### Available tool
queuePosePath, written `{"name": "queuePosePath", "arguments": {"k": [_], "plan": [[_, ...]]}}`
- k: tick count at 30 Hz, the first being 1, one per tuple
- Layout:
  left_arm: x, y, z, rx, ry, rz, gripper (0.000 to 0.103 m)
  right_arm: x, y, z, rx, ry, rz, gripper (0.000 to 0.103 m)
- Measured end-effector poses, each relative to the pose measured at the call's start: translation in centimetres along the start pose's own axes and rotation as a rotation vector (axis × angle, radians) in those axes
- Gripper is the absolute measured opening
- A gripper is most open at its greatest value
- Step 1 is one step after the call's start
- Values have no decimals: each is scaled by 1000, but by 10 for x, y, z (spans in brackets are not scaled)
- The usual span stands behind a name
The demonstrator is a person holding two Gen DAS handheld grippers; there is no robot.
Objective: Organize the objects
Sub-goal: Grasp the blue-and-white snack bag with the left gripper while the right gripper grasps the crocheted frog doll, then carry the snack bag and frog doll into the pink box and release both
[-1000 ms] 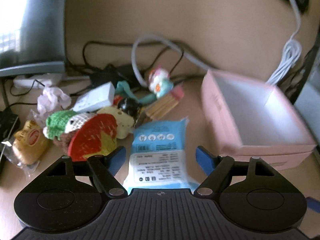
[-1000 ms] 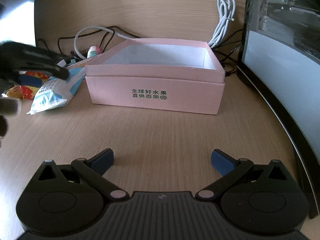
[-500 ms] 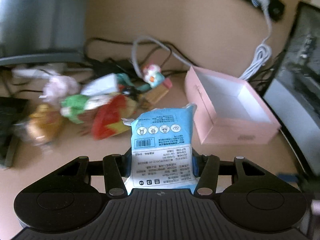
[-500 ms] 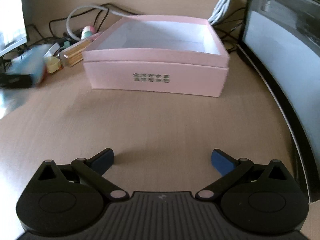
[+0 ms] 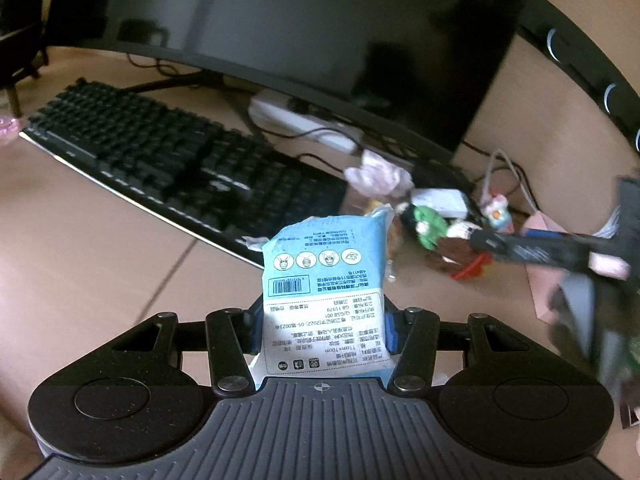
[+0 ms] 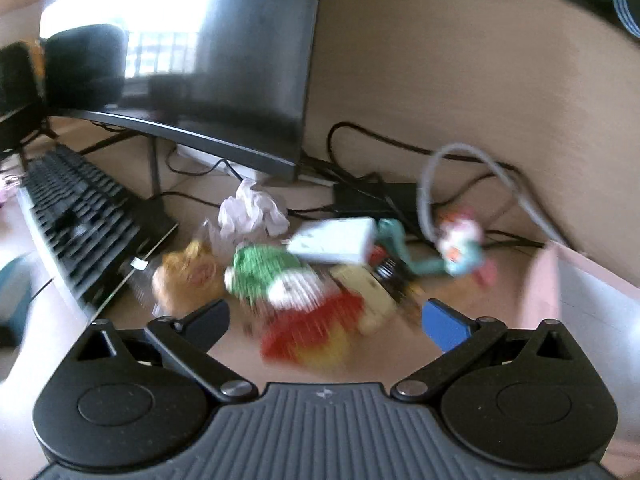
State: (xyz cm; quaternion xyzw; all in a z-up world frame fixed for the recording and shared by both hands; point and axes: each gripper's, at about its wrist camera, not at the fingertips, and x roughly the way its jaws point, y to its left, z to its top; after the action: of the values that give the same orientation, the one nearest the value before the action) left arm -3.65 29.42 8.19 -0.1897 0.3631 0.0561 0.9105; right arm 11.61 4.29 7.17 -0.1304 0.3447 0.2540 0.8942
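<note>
1. The blue packet (image 5: pixel 324 300) is clamped in your left gripper (image 5: pixel 323 328), up off the worktop (image 5: pixel 100 264) in front of the black keyboard (image 5: pixel 168 160).
2. The pads press on both long edges near its lower half. The torn top sticks up free.
3. It looks light, soft and crinkly. It will likely bend and may slip, so keep the squeeze gentle but firm, low on its sides.
4. Your right gripper (image 6: pixel 324 320) has its jaws apart and closing a little, with nothing pinched between them.
5. It hangs over the toy pile: a green and white knitted toy (image 6: pixel 272 276), a red and yellow piece (image 6: pixel 308 340), an orange snack bag (image 6: pixel 188 280) and a small white box (image 6: pixel 332 244).
6. The knitted toy looks soft and squashy. Pinch it around its fat middle.
7. The snack bag looks slippery and easy to crush. Hold it by an edge.
8. The pink box (image 6: pixel 580 292) shows at the right edge. It seems a good home for these things.
9. The right view is blurry, so I cannot tell the small things apart well.
</note>
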Motion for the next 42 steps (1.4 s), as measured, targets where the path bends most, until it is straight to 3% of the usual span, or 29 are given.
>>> {"name": "queuePosePath", "arguments": {"k": [3,5,10,16,22,26,30,34,37,42], "plan": [[0,7,1,-7,-1,-12,56,28,8,9,21,61,8,78],[0,10,0,-22,10,-37,56,32,14,5,-3,76,-43,71],[16,-3,-3,5,65,-115,56,-5,-1,-22,25,124,-80,69],[25,-36,-11,85,81,-211,56,-74,-10,-88,11,213,-220,69],[40,-70,-21,112,107,-249,56,-110,-22,-115,43,225,-133,70],[41,-88,-20,69,114,-236,56,-128,-32,-115,47,154,-114,88],[33,-97,-21,97,99,-205,56,-111,-46,-108,90,148,10,88],[16,-92,-17,109,88,-183,56,-80,-51,-99,110,212,86,88],[-5,-79,-14,133,33,-164,56,-98,-68,-94,110,172,116,88],[-12,-52,-22,87,56,-132,56,-111,-91,-90,151,220,132,90]]}}
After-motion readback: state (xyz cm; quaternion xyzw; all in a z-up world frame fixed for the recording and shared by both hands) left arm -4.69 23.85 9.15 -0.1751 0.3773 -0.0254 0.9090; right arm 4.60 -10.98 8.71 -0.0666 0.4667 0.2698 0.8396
